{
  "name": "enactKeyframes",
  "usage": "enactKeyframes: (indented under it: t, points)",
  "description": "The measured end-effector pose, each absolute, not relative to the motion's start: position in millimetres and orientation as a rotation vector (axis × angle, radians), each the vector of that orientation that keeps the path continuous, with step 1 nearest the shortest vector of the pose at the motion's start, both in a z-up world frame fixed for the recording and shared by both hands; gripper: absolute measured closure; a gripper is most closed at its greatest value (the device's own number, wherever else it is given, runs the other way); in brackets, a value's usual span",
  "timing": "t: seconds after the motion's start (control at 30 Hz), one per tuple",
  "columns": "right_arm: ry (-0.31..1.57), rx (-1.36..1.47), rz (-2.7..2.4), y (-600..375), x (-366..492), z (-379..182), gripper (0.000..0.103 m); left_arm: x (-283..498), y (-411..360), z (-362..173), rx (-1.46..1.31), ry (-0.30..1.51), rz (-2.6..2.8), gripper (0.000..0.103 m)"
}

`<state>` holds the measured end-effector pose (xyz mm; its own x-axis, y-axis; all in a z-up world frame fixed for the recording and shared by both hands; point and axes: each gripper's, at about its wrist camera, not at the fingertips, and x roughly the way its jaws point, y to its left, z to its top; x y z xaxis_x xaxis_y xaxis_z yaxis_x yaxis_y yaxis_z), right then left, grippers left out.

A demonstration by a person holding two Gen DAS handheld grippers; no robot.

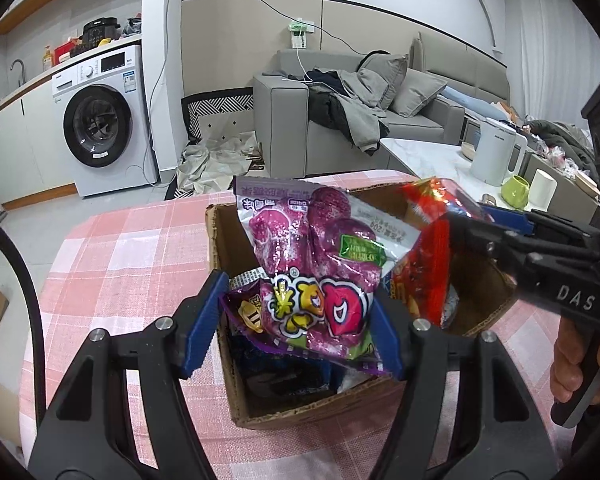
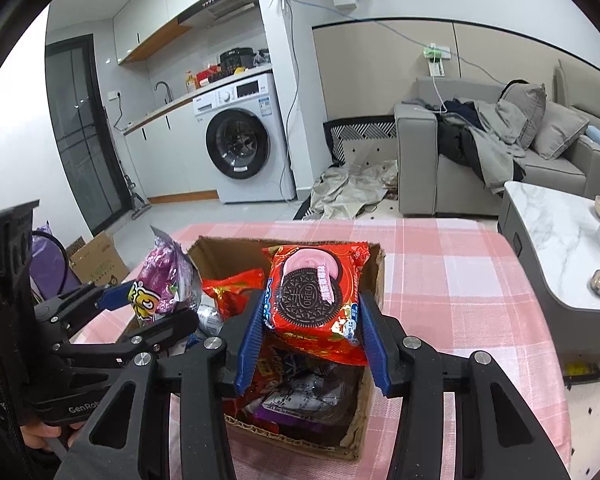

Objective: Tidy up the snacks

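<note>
A cardboard box [image 1: 216,240] of snack packets stands on the pink checked tablecloth [image 1: 112,264]; it also shows in the right wrist view [image 2: 374,276]. My left gripper [image 1: 296,316] is shut on a purple candy bag [image 1: 316,264] and holds it over the box. That bag shows at the left in the right wrist view [image 2: 160,280]. My right gripper [image 2: 312,332] is shut on a red Oreo packet [image 2: 316,300] above the box. The packet [image 1: 428,248] and the right gripper [image 1: 464,220] show at the right in the left wrist view.
Several other packets [image 2: 300,396] lie inside the box. A marble coffee table [image 2: 552,232] with a white kettle [image 1: 494,150] and a green cup [image 1: 514,190] stands to the right. A grey sofa [image 1: 340,120] and a washing machine [image 1: 100,120] are behind.
</note>
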<state>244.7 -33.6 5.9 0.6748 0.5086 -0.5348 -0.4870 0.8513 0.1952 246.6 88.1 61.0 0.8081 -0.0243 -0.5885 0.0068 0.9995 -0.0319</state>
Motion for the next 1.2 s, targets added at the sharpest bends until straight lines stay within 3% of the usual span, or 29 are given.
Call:
enactKeyframes:
  t: [0.73, 0.83, 0.97, 1.07, 1.13, 1.2]
  points:
    - [0.603, 0.031, 0.598, -22, 252, -1, 0.055, 268, 96, 44, -0.031, 0.650, -0.038, 0.038]
    - [0.580, 0.023, 0.600, -25, 248, 4, 0.046, 267, 103, 44, -0.055, 0.648, -0.055, 0.036]
    - [0.552, 0.036, 0.589, -36, 240, 10, 0.023, 265, 111, 44, -0.081, 0.657, -0.091, 0.030]
    - [0.548, 0.066, 0.608, -47, 234, 13, 0.008, 254, 113, 47, -0.094, 0.638, -0.112, 0.016]
    - [0.540, 0.075, 0.611, -54, 226, 15, 0.003, 247, 113, 50, -0.081, 0.625, -0.098, 0.000]
    - [0.531, 0.075, 0.610, -59, 219, 15, 0.000, 239, 112, 53, -0.069, 0.612, -0.079, 0.001]
